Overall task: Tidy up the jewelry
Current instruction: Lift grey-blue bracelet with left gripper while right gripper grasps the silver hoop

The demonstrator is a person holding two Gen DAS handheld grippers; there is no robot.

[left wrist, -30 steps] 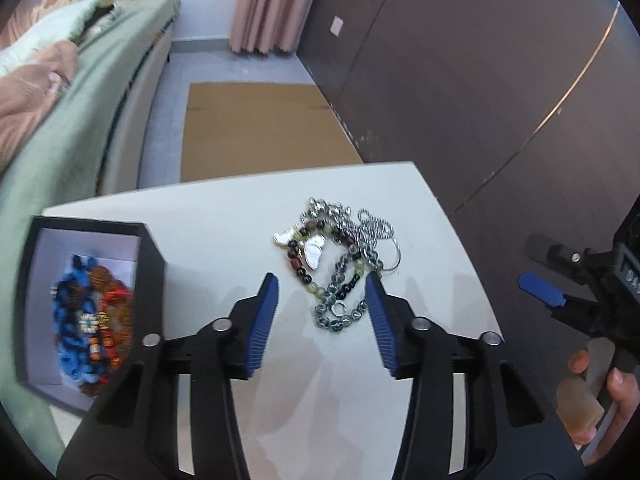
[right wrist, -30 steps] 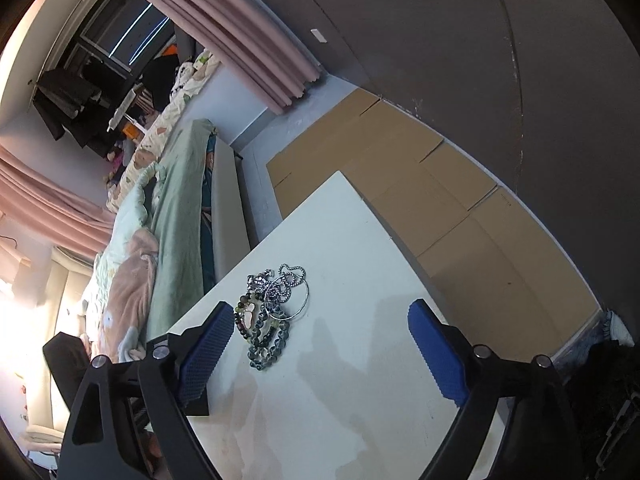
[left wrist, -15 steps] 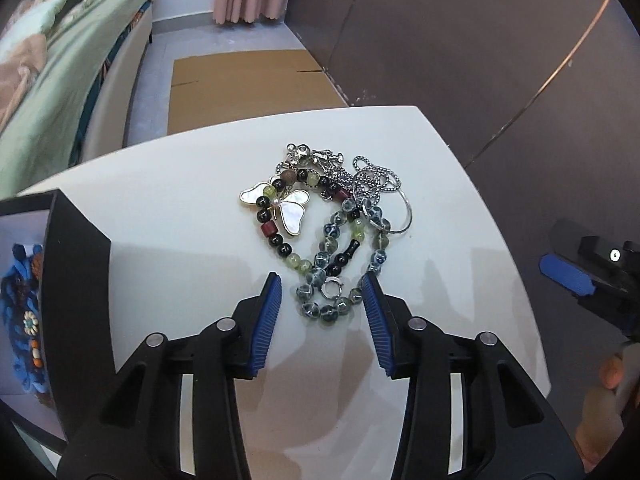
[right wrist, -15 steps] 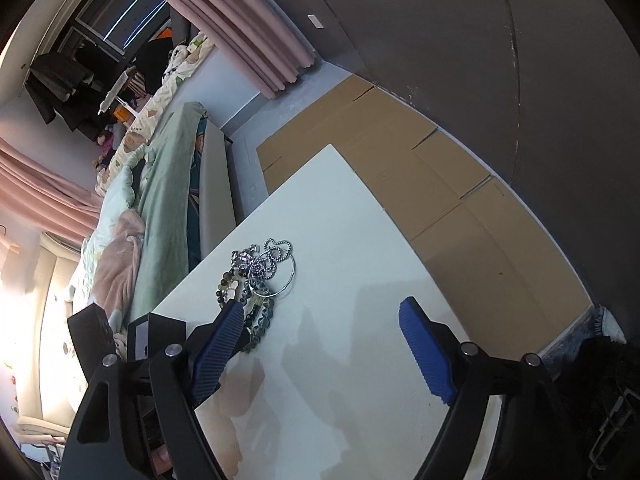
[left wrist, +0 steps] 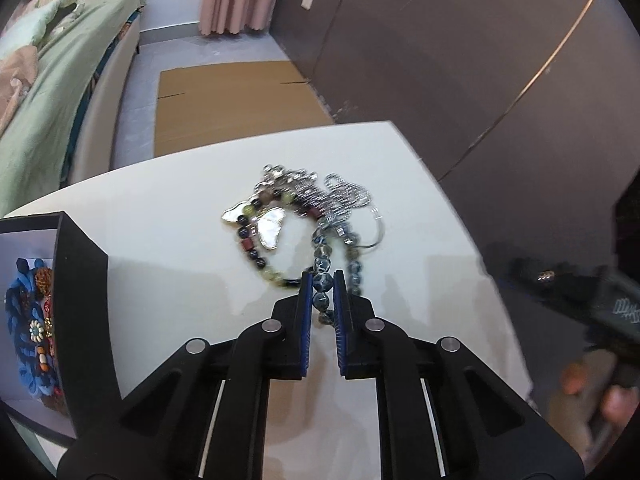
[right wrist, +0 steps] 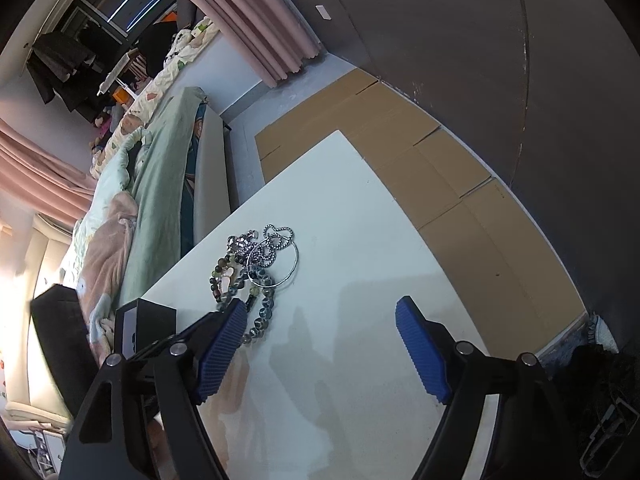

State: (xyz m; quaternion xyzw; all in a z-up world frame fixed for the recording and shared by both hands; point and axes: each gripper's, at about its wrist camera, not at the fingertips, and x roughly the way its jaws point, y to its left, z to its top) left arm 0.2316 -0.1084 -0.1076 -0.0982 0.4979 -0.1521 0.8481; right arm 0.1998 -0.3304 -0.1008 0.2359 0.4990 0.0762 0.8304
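Now the left gripper (left wrist: 322, 286) has its two blue pads pinched on the blue-grey bead bracelet (left wrist: 322, 284) at the near end of one tangled jewelry pile (left wrist: 304, 224) on the white table (left wrist: 180, 248). That pile also holds one multicolour bead bracelet (left wrist: 256, 256), one shell butterfly pendant (left wrist: 269, 227) and silver chains (left wrist: 344, 196). One black box (left wrist: 76, 288) at left contains more beaded pieces. The right gripper (right wrist: 320, 348) hangs wide open, gripping nothing, just beside the pile.

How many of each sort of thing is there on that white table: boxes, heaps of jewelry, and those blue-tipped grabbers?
Black box: 1
Jewelry pile: 1, tangled; its pieces cannot be counted apart
Grippers: 2, left gripper and right gripper
Total: 4
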